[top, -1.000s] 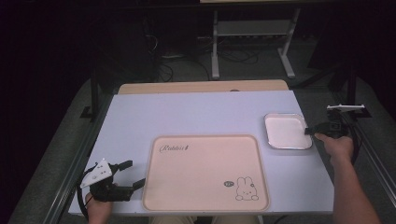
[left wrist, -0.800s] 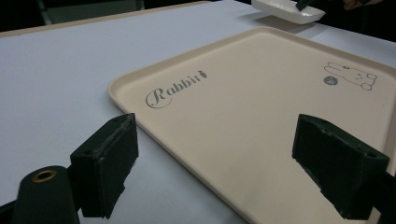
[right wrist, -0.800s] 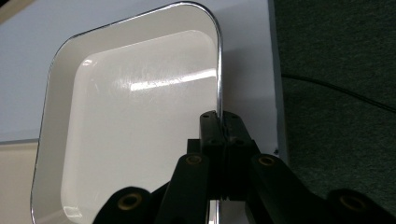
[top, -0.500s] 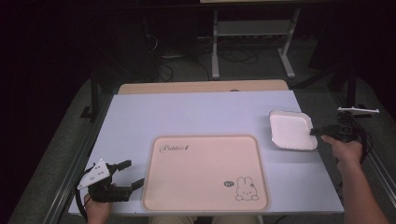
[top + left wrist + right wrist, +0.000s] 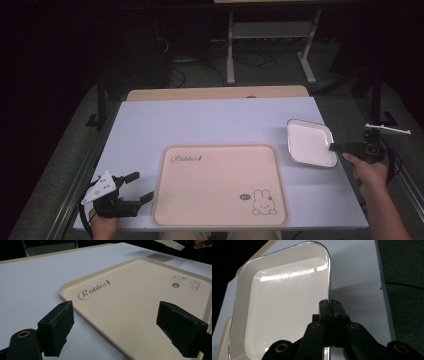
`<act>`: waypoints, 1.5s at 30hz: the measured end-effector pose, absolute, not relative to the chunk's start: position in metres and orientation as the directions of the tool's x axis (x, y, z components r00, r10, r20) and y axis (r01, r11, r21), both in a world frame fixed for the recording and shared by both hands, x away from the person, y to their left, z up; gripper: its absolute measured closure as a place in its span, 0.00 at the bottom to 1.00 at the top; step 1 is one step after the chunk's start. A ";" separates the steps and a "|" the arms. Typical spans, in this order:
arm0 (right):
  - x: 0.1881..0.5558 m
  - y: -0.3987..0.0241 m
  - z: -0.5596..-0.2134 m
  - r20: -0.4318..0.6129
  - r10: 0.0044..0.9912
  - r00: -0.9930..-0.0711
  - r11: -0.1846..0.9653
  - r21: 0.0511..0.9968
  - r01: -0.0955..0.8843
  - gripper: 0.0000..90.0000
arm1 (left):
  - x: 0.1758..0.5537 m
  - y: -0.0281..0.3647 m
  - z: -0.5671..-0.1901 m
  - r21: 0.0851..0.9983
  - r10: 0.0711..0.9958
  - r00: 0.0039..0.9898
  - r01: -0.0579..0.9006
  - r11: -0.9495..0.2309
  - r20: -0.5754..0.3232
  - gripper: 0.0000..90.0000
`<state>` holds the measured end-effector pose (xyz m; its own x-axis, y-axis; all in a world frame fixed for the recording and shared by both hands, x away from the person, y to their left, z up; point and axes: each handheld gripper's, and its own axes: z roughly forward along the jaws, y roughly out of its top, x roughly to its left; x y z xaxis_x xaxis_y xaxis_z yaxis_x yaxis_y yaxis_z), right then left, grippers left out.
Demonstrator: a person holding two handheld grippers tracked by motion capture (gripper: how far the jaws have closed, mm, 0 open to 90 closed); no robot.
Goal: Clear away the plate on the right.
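Note:
A square white dish (image 5: pixel 310 143) hangs tilted above the table's right side, held by its right rim. My right gripper (image 5: pixel 332 147) is shut on that rim; in the right gripper view the dish (image 5: pixel 282 305) stands on edge with the gripper (image 5: pixel 329 305) clamped on its metal-lined border. A beige tray (image 5: pixel 220 184) printed with a rabbit and the word "Rabbit" lies flat at the front centre. My left gripper (image 5: pixel 142 187) rests open at the tray's left edge, its jaws wide apart over the tray (image 5: pixel 130 305) corner with nothing between them (image 5: pixel 115 330).
The white table (image 5: pixel 210 120) has a wooden strip (image 5: pixel 215 93) along its far edge. Beyond it, a dark floor holds cables and a metal stand (image 5: pixel 270 35). Black frame rails run along both table sides.
My right gripper has lifted the white dish off the table and tilted it, shifting it slightly toward the front. The left gripper has stayed put.

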<state>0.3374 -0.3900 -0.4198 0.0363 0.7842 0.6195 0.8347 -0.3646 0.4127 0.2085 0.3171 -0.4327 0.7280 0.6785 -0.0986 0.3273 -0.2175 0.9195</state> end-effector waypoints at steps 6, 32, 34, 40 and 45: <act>0.325 -0.384 -0.411 0.631 0.776 0.017 -0.366 0.428 0.826 0.98 | 0.208 0.317 -0.432 0.921 0.680 0.727 0.325 -0.213 -0.099 0.16; 0.284 -0.326 -0.344 0.644 0.750 -0.152 -0.290 0.527 0.799 0.98 | 0.209 0.315 -0.434 0.917 0.680 0.725 0.335 -0.214 -0.106 0.15; 0.284 -0.318 -0.340 0.638 0.751 -0.171 -0.272 0.535 0.800 0.98 | 0.209 0.315 -0.434 0.917 0.681 0.725 0.335 -0.215 -0.105 0.16; 0.282 -0.293 -0.329 0.632 0.746 -0.211 -0.240 0.550 0.800 0.98 | 0.209 0.315 -0.434 0.918 0.681 0.725 0.335 -0.215 -0.105 0.16; 0.281 -0.279 -0.331 0.656 0.722 -0.217 -0.249 0.541 0.804 0.98 | 0.209 0.315 -0.434 0.917 0.680 0.726 0.334 -0.216 -0.104 0.16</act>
<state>0.2807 -0.2793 -0.3307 -0.2175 0.7223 0.6565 0.8035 -0.2494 0.5406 0.2085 0.3150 -0.4344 0.7258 0.6799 -0.1044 0.3344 -0.2161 0.9173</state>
